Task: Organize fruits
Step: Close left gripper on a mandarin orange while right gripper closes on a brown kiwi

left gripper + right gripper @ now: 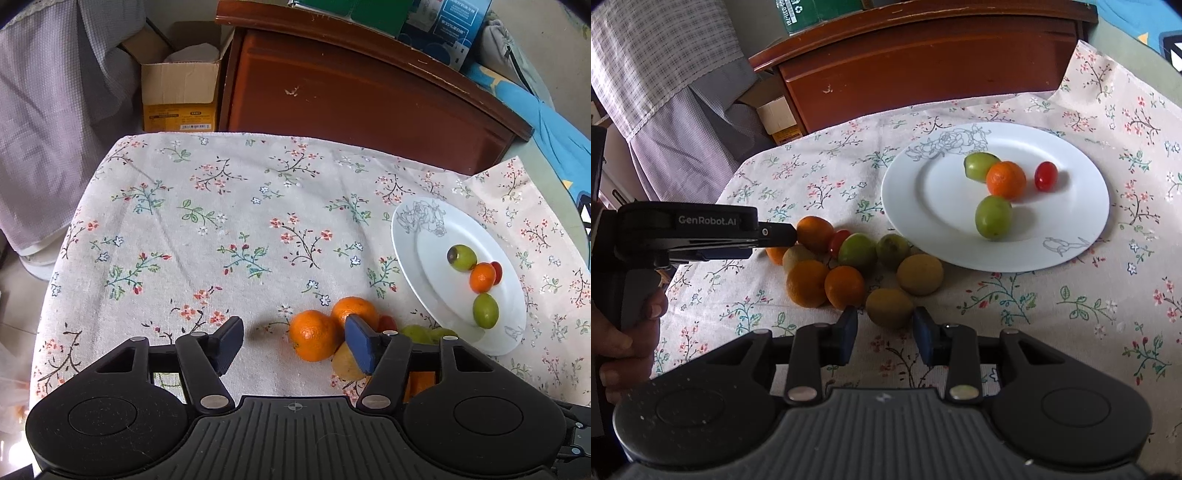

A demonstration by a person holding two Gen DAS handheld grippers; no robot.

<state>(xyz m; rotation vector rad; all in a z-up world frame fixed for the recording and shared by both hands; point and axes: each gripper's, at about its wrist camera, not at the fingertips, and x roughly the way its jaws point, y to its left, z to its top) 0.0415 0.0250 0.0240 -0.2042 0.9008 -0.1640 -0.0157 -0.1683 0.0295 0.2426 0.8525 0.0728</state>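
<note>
The surface, under a floral cloth, carried a white plate that already held four fruits: two green ones, a mandarin and a cherry tomato. Just beside its near-left rim lay the loose pile of fruit, mandarins, brownish kiwis, green fruits and one small tomato, touching one another.

The step in hand looked like picking the next piece for the plate. The right tongs stood open, empty, fingers either side of the nearest kiwi; closing on it gently and lifting over the rim seemed the next call. The left tongs gaped wide and held nothing, with a mandarin between the fingers.
</note>
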